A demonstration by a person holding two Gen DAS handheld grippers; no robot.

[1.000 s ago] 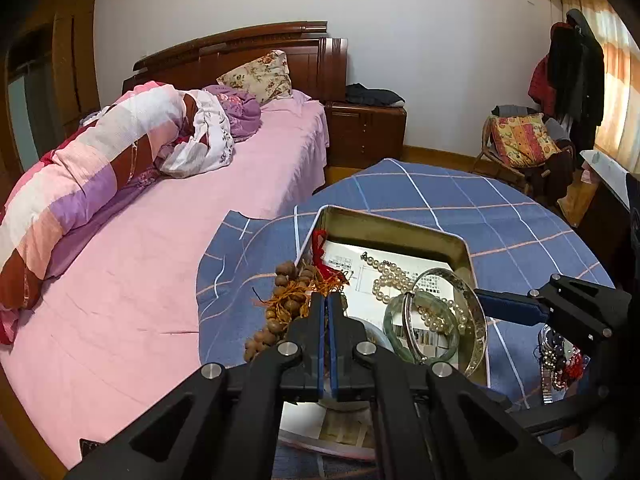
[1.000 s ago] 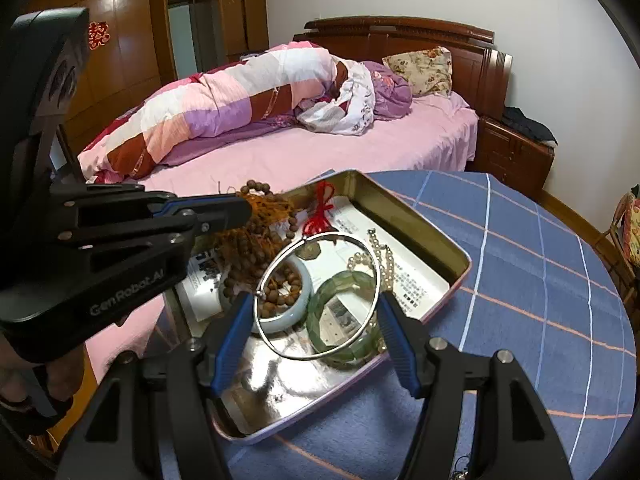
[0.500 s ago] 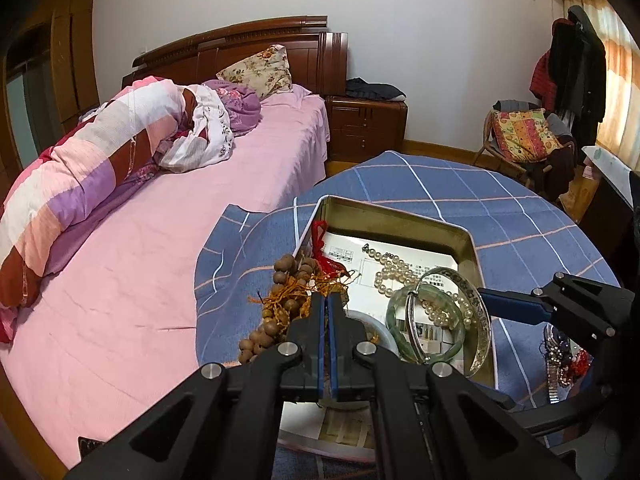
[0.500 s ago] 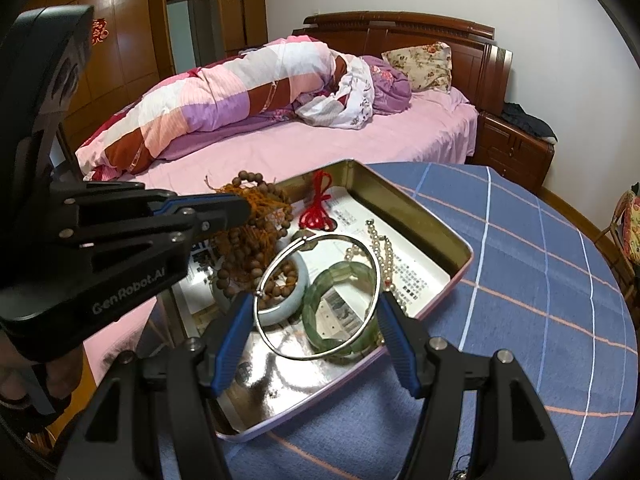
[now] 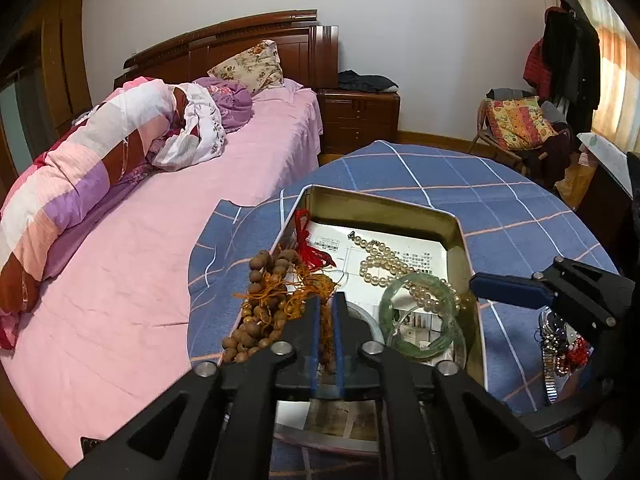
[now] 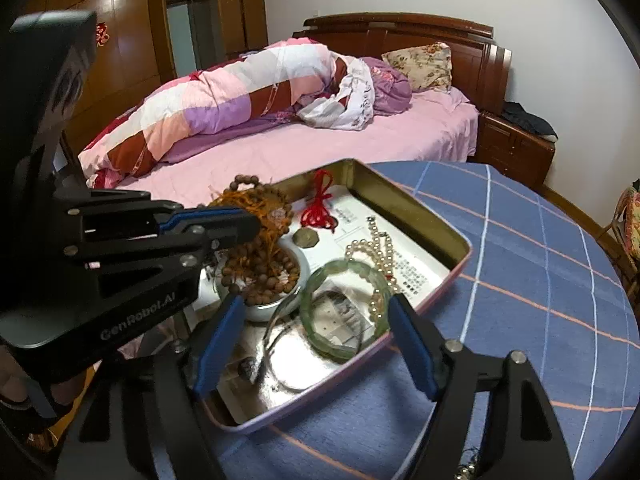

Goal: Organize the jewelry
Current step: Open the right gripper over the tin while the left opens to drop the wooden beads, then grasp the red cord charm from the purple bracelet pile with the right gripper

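Note:
A metal tin tray [image 5: 384,206] [image 6: 420,210] sits on the blue checked table. My left gripper [image 5: 325,300] [image 6: 244,224] is shut on a wooden bead necklace [image 5: 264,304] [image 6: 260,264] with orange tassels, held over a white bowl [image 6: 280,300] in the tray. My right gripper [image 6: 316,308] [image 5: 496,286] is open and empty just above the tray. Below it lie a thin silver bangle [image 6: 276,324], a green jade bangle [image 5: 420,316] [image 6: 344,312], a pearl necklace [image 5: 384,264] [image 6: 380,252] and a red knot charm [image 5: 310,248] [image 6: 320,204].
More jewelry, a watch band and red beads [image 5: 560,348], lies on the table right of the tray. A bed with pink sheets [image 5: 140,240] borders the table's left side. A nightstand [image 5: 360,120] and a chair with clothes [image 5: 520,128] stand behind.
My right gripper has let go of the silver bangle, which now lies in the tray. The left gripper still holds the bead necklace, slightly lower over the bowl.

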